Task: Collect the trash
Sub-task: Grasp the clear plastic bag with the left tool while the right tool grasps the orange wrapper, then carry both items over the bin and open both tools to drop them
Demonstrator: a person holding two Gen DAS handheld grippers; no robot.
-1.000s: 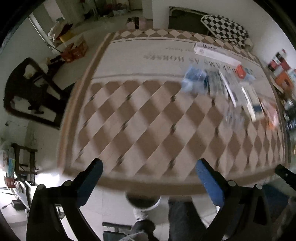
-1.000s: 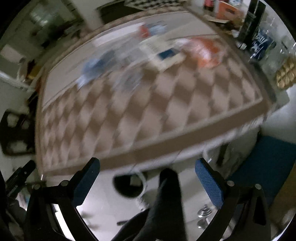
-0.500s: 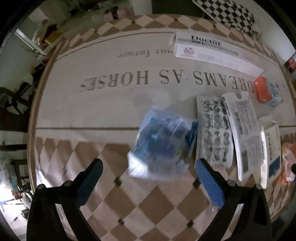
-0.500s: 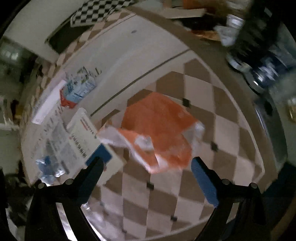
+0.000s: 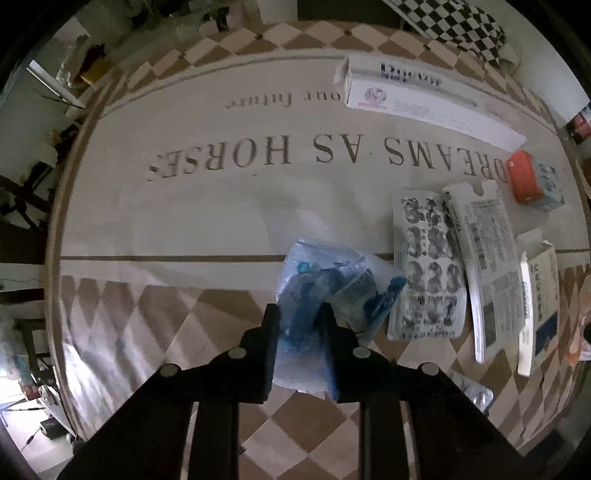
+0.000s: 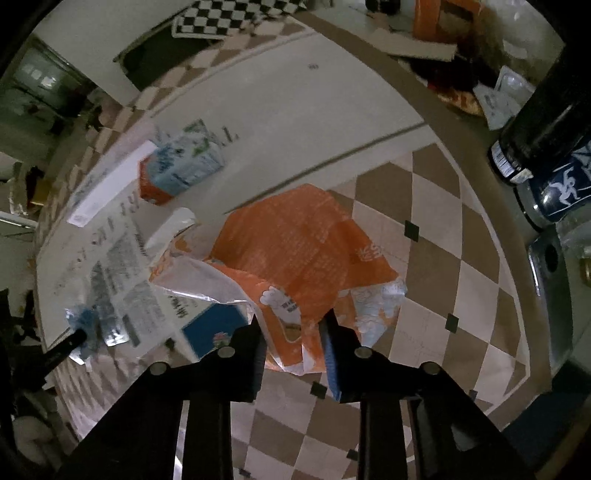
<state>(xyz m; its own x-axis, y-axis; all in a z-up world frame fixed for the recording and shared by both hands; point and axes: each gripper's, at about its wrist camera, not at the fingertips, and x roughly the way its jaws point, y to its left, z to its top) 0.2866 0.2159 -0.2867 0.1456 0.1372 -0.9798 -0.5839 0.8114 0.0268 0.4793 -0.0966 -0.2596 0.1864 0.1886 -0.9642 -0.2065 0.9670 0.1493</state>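
Note:
My left gripper [image 5: 298, 314] is shut on a crumpled clear and blue plastic wrapper [image 5: 332, 288] lying on the checked tablecloth [image 5: 177, 325]. My right gripper [image 6: 291, 325] is shut on the near edge of an orange and white snack bag [image 6: 303, 254] on the same cloth. The blue wrapper and the left gripper's tip also show at the left edge of the right wrist view [image 6: 83, 321]. More trash lies between them: a printed foil sheet [image 5: 424, 273], a folded leaflet [image 5: 487, 266], a flat white and blue carton [image 5: 539, 306] and a small orange and blue box [image 5: 532, 181].
A long white box [image 5: 424, 99] lies at the back of the table. Dark bottles [image 6: 543, 122] and a blue patterned container [image 6: 565, 184] stand at the right edge, with cardboard clutter [image 6: 436, 33] behind. A metal tray [image 6: 554, 280] sits at far right.
Both grippers came down onto the table and closed from wide open: the left onto the blue plastic wrapper, the right onto the orange bag.

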